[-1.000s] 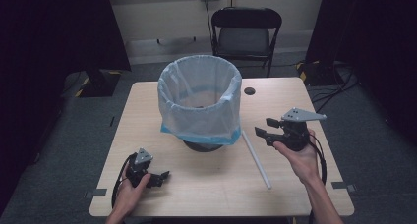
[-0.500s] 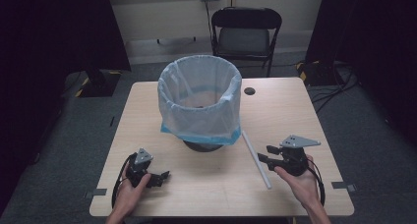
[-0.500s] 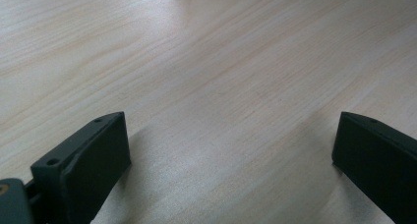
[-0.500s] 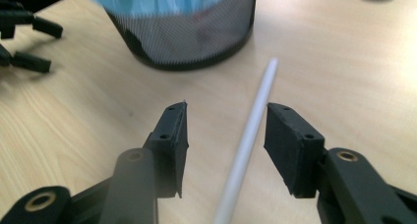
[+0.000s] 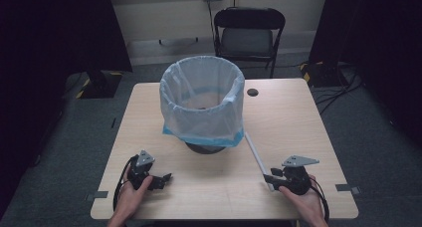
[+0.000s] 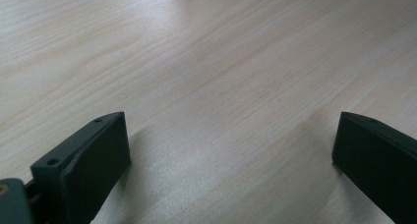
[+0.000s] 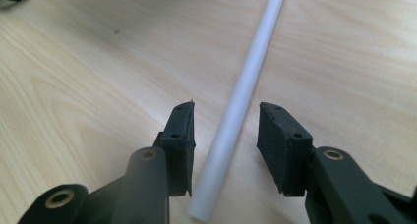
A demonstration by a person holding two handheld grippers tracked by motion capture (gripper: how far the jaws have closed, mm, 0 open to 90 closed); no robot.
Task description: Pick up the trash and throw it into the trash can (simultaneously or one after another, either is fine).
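A bin (image 5: 202,105) lined with a white and blue bag stands at the middle of the wooden table (image 5: 288,117). From the bin's right foot a thin white rod (image 5: 256,157) runs toward the front edge. My right gripper (image 5: 269,179) rests low at the rod's near end. In the right gripper view the rod (image 7: 242,98) lies between the two jaws of this gripper (image 7: 226,123), with a gap on each side, so it is open. My left gripper (image 5: 167,177) rests at the front left, and in its own view it (image 6: 231,135) is wide open over bare wood.
Behind the table stands a black folding chair (image 5: 249,30). A small dark round hole (image 5: 253,92) sits in the tabletop right of the bin. Cables (image 5: 343,87) lie on the floor at the right. Dark curtains flank both sides.
My right gripper has come down and back toward the front edge, settling with its jaws astride the rod's near end. The left gripper has stayed put.
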